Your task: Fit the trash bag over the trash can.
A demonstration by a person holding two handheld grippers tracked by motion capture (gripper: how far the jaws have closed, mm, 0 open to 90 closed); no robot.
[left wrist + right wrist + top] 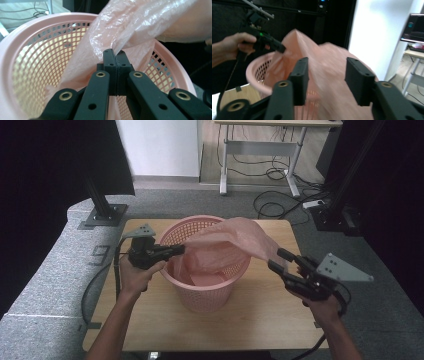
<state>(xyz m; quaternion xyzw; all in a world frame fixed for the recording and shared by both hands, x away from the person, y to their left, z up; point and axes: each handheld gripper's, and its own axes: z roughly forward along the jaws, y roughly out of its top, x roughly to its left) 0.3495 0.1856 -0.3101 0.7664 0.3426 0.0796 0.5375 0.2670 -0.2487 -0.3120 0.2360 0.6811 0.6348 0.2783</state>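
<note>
Pink plastic bag (235, 242) drapes over our pink mesh basket (207, 292), left tool (176, 250) pinching its edge at the rim, right tool (283, 260) spread beside it; next we regrip and stretch it over the rim.

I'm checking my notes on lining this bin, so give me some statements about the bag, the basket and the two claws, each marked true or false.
1. The left claw is shut on the pink plastic bag. True.
2. The right claw is clamped tight on the bag. False: its jaws stand apart.
3. The pink basket lies on its side. False: it stands upright.
4. The basket stands on the wooden table. True.
</note>
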